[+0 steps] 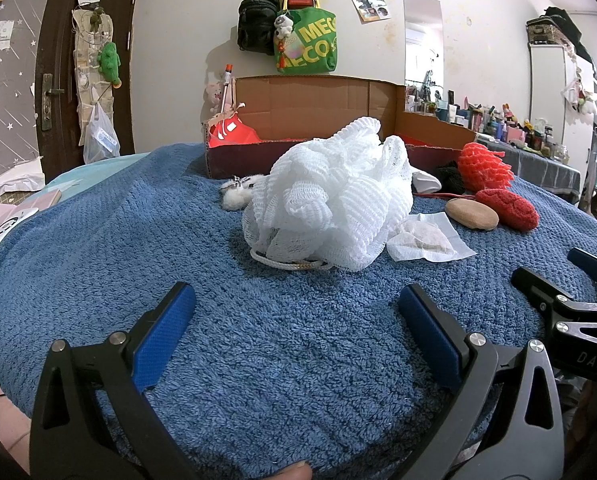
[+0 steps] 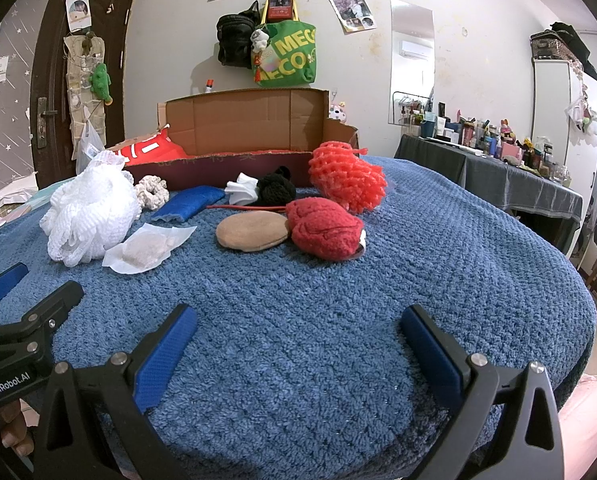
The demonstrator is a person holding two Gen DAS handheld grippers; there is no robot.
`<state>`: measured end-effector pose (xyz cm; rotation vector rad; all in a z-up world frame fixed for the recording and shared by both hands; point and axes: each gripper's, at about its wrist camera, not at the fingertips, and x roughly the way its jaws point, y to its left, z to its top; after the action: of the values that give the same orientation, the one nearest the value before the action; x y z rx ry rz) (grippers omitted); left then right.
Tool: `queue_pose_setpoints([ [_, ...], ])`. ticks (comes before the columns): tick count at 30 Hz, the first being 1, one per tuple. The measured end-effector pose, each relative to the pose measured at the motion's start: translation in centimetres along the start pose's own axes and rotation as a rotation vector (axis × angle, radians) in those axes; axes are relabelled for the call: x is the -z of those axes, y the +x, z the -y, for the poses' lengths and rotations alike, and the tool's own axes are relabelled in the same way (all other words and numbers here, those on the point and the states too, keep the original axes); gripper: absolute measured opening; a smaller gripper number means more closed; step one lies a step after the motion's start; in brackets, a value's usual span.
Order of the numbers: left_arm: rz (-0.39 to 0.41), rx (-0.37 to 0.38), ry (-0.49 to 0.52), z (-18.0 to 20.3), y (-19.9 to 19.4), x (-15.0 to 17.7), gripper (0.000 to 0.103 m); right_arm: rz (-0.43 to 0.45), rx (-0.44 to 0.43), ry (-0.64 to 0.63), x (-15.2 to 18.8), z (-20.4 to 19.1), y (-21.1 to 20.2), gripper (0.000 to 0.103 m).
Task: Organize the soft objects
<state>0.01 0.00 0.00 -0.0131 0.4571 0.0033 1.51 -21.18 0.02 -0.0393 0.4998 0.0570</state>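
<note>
on the blue-towelled worktop (image 2: 378, 280) both grippers, left gripper (image 1: 298, 336) and right gripper (image 2: 298, 348), hover with jaws apart, holding nothing. one white mesh pouf (image 1: 330, 200) sits nearest the left; its cord loop (image 1: 282, 262) could snag. also one red mesh ball (image 2: 346, 180), one red plush (image 2: 322, 232), one tan pad (image 2: 252, 232), one cardboard box (image 2: 242, 128) behind.

I see a pale wall (image 2: 478, 20) across the frame's top, a dark brown door (image 1: 58, 60) at upper left, a narrow mirror (image 2: 412, 64) right of centre, and a cluttered, grey-draped table (image 2: 498, 168) at right.
</note>
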Motion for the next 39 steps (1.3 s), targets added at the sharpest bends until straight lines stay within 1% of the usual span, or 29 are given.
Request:
queue_pose_setpoints([
  [20,0.003,0.003,0.006,-0.1,-0.1,-0.2,0.103,-0.006,-0.002,0.004,-0.2,-0.1,-0.2,0.103],
  [24,0.021,-0.021,0.012,-0.2,-0.5,-1.2,0.103,-0.010,-0.013,0.020,-0.4,0.3,-0.2,0.103],
  [27,0.024,-0.012,0.005,-0.7,-0.7,-2.5,0.103,-0.015,-0.020,0.032,-1.2,0.9,-0.3,0.103],
  [29,0.027,-0.010,0.008,-0.5,-0.6,-2.9,0.103,-0.018,-0.022,0.038,-1.7,1.2,-0.2,0.103],
  [31,0.030,-0.005,0.019,-0.4,-0.6,-3.6,0.103,-0.018,-0.017,0.045,-1.5,0.9,-0.4,0.103],
  [34,0.020,0.008,0.032,-0.2,-0.3,-4.3,0.103,-0.009,-0.003,0.055,-2.5,1.4,-0.3,0.103],
  [39,-0.008,0.025,0.039,-0.2,0.6,-5.4,0.103,-0.029,0.009,0.082,-4.0,2.5,0.6,0.103],
])
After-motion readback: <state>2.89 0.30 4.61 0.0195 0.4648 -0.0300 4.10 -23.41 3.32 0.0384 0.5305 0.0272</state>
